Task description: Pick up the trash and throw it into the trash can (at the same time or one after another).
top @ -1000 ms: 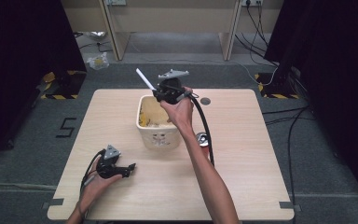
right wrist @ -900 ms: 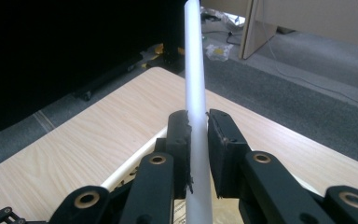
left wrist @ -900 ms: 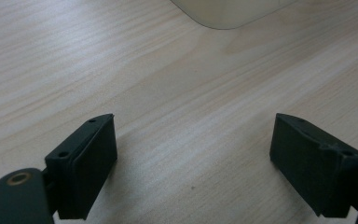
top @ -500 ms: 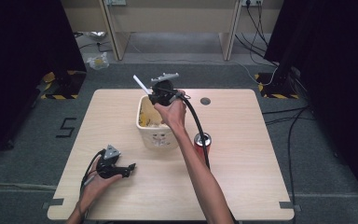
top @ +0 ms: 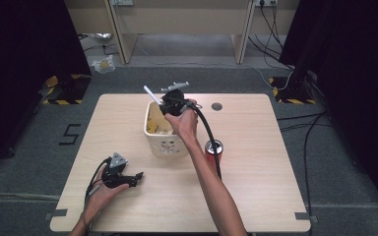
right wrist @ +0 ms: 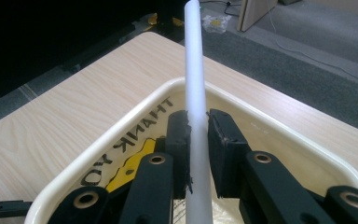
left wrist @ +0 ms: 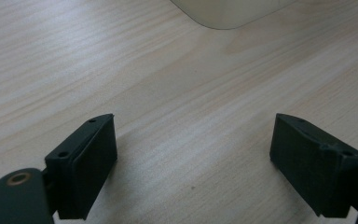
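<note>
Since the earlier frame our right gripper [top: 163, 104] has come down a little over the cream bin [top: 166, 145], carrying its white tube [top: 149, 92] with it, while our left gripper [top: 137, 176] has stayed where it was near the table's [top: 256, 162] near left corner. We have the tube pinched tight between the right jaws: in the right gripper view it runs straight up between the pads [right wrist: 179, 140] and past the bin's far rim, its lower end lost behind the jaw links. In the high view the free end juts up and to the left beyond the bin's far left corner. Our right hand [top: 183, 120] and the gripper cover much of the bin's opening; the yellowish contents beneath are probably a printed bag, though we cannot make them out well. A red can [top: 213, 149] stands just to the right of the bin, partly crossed by our forearm and the black cable. Our left jaws stand wide apart with nothing between them, hovering low over bare wood; the left gripper view catches just a cut-off corner of the bin [left wrist: 228, 11] at its top edge
</note>
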Tool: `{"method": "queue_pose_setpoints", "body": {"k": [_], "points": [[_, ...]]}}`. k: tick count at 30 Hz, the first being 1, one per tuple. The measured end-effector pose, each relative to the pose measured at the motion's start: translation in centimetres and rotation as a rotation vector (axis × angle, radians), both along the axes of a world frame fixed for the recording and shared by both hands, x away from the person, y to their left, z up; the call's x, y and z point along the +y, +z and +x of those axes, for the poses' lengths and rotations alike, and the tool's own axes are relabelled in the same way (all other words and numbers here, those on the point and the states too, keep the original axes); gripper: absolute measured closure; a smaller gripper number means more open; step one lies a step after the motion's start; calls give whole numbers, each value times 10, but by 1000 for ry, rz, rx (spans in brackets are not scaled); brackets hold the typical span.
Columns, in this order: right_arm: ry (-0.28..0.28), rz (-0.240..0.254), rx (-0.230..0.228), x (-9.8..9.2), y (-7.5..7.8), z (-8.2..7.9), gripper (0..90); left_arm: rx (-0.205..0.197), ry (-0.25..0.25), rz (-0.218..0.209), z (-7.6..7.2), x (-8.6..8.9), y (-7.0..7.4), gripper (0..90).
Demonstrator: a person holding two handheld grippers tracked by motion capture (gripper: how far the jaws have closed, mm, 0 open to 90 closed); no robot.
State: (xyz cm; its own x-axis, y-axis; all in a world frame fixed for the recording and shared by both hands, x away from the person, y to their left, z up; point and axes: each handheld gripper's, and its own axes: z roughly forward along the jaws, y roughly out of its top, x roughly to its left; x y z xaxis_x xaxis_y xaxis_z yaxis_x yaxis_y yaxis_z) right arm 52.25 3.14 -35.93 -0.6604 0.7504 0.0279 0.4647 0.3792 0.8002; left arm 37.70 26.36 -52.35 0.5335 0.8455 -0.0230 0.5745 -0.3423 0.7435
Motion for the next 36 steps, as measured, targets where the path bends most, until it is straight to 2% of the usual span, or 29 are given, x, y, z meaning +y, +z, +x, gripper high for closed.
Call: {"method": "queue_pose_setpoints", "body": {"k": [12, 21, 23, 29, 36], "points": [[0, -14, 25, 3, -6, 2, 784, 0, -1, 2, 0, 0, 0, 139], [6, -43, 44, 4, -8, 3, 734, 0, -2, 3, 0, 0, 0, 139], [-3, -42, 43, 3, -7, 2, 685, 0, -1, 2, 0, 0, 0, 138], [-4, -33, 34, 0, 0, -1, 620, 0, -1, 1, 0, 0, 0, 138], [-9, -5, 9, -7, 16, -9, 480, 0, -2, 3, 0, 0, 0, 138]]}}
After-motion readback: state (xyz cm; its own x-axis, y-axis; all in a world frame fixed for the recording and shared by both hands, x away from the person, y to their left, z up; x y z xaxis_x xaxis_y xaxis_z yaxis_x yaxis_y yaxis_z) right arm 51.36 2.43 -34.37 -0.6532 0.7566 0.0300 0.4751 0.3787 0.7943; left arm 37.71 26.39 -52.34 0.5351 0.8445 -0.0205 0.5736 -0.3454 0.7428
